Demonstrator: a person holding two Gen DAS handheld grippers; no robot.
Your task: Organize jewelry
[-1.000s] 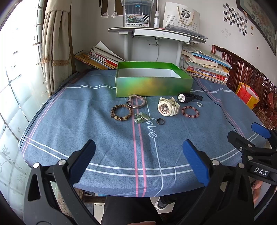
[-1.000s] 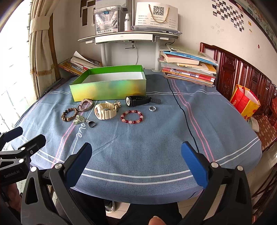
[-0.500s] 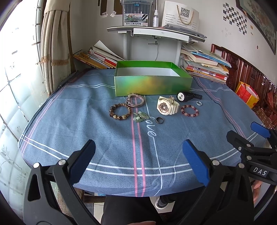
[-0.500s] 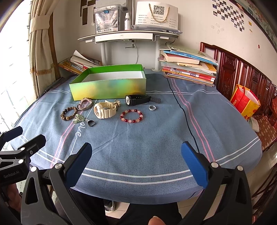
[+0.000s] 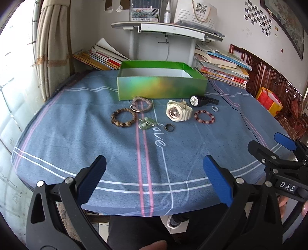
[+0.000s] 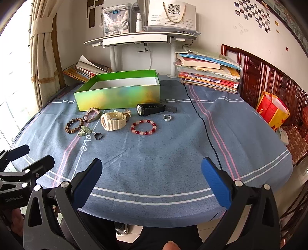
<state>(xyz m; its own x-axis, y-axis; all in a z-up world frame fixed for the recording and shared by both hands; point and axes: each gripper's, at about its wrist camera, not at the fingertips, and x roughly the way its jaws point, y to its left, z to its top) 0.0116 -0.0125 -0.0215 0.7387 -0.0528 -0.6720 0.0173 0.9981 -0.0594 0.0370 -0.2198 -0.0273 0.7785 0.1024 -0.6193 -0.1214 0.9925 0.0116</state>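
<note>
Nothing sits in the green box [image 5: 162, 87] so far: watches, bead bracelets and rings all lie on the table [image 5: 77, 138] just in front of it, while both hand-held grippers, left [image 5: 154, 179] and right [image 6: 152, 180], hover spread apart, well short of it.

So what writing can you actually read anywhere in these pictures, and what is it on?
"DAS": label on the right gripper.
"GenRobot.AI": on the left gripper.
"ove": stitched on the blue tablecloth, the first letter unclear.
Orange bag: letters only partly legible.
QR sign, storage box label, book spines: too small.
</note>
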